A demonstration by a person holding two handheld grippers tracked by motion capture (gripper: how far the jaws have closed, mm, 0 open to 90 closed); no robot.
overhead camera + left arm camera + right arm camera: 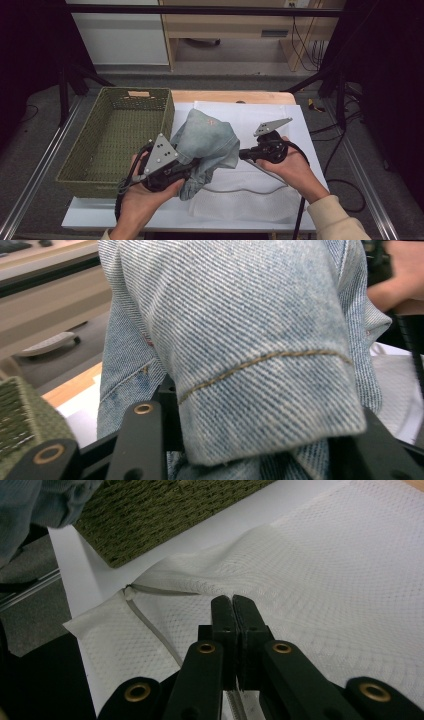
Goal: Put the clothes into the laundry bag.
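My left gripper (187, 167) clamps a folded bundle of faded blue jeans (207, 142), tan stitching along the hem, lifted just beside the green basket (117, 137). My right gripper (232, 605) is pinched closed on the white mesh bag (320, 580).

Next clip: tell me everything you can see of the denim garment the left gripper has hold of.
The denim garment is light blue, faded twill with tan topstitching and a folded hem, and a pinkish mark near its top. It is bunched and raised off the table, between the green woven basket and the white mesh bag. The left gripper clamps a thick fold of it, cloth spilling over the jaws. The right gripper is beside its right edge; contact there cannot be told.
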